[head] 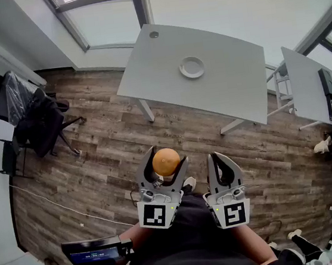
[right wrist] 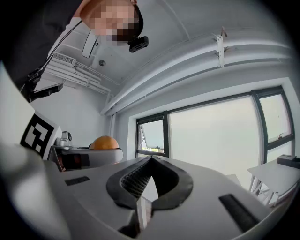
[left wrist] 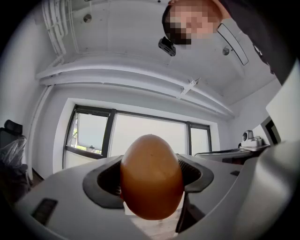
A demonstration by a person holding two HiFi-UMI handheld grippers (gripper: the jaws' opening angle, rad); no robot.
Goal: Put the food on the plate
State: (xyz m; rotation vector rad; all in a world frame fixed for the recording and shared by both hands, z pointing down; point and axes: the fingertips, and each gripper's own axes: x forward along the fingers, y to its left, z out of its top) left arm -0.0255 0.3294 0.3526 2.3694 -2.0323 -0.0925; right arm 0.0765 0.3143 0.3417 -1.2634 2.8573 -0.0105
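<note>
The orange [head: 166, 161] sits clamped in the left claw [head: 165, 158]; the right claw [head: 220, 156] is closed, empty.

A pale grey bench [head: 232, 85] stands on a wood-plank floor [head: 110, 166]. One white plate [head: 192, 67] lies on it, towards the far edge, well apart from a small round cap [head: 153, 34] at a corner.
</note>
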